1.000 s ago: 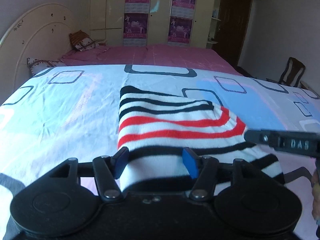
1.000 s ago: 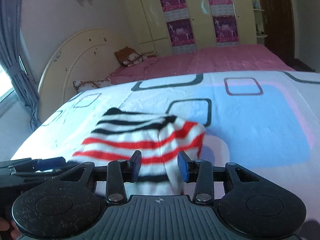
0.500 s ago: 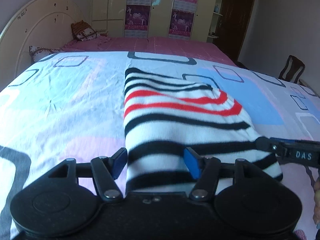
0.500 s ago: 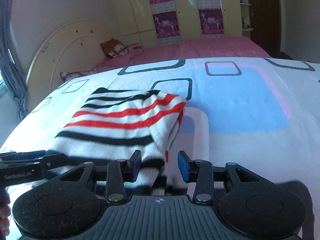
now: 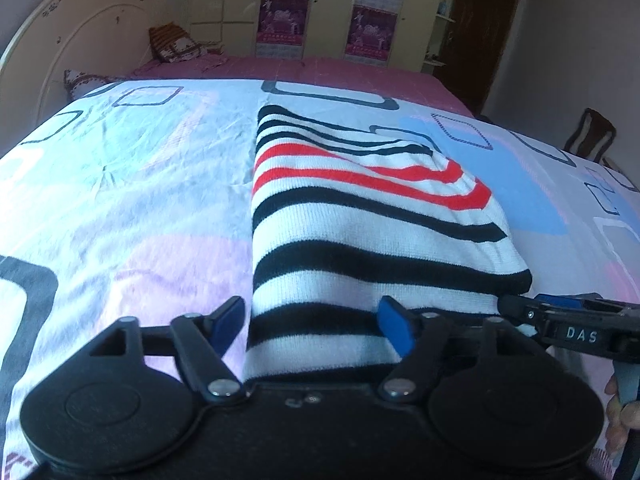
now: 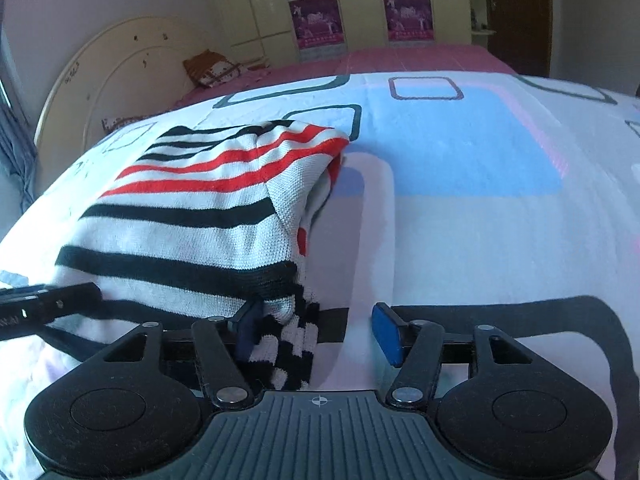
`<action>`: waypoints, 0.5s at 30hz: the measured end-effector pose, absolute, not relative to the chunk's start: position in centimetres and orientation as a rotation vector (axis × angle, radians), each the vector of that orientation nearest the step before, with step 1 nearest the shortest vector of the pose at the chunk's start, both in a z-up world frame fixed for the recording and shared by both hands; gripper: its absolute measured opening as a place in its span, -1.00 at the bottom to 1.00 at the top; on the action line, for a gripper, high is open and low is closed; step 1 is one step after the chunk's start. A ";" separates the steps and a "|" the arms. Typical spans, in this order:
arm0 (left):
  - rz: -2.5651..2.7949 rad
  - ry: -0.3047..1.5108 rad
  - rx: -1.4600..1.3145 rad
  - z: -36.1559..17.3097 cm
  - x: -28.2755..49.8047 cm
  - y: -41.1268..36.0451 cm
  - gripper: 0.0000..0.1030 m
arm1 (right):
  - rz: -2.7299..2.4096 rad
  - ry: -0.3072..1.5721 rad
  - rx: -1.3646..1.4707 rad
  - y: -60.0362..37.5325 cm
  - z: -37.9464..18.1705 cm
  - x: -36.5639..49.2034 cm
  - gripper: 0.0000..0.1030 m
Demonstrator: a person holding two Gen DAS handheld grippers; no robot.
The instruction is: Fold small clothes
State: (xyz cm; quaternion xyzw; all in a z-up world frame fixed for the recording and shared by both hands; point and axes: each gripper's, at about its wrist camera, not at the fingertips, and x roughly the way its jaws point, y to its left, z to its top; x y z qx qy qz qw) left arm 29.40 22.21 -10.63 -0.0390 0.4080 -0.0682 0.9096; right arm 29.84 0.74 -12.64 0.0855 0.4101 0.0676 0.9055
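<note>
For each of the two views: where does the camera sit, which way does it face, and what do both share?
Left wrist: behind the left tool, angled down over the striped garment toward the headboard; right tool and fingertips at right.
Right wrist: behind the right tool, same heading; left tool at left.
Shared: garment, patterned sheet, wardrobe.

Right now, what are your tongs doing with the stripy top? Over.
Left tongs and right tongs both opening. Stripy top folded on bedsheet, near edge between both tongs. Nothing in the way.

A home bedroom: a bed [image 5: 120, 184] with patterned sheet, cream rounded headboard [image 5: 72, 40], pillows [image 5: 176, 44], tall wardrobe [image 6: 360, 4] with posters.
</note>
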 end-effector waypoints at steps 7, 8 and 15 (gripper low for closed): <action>-0.077 0.854 -0.064 -9.9 28.0 21.0 0.99 | 0.166 0.847 0.183 0.5 -12.9 29.6 0.13; -0.055 0.865 -0.051 -9.9 27.7 20.7 1.00 | 0.172 0.853 0.192 0.3 -12.9 29.7 0.13; 0.019 0.816 0.036 -7.5 23.6 17.8 1.00 | 0.202 0.832 0.254 -1.3 -9.6 27.5 0.28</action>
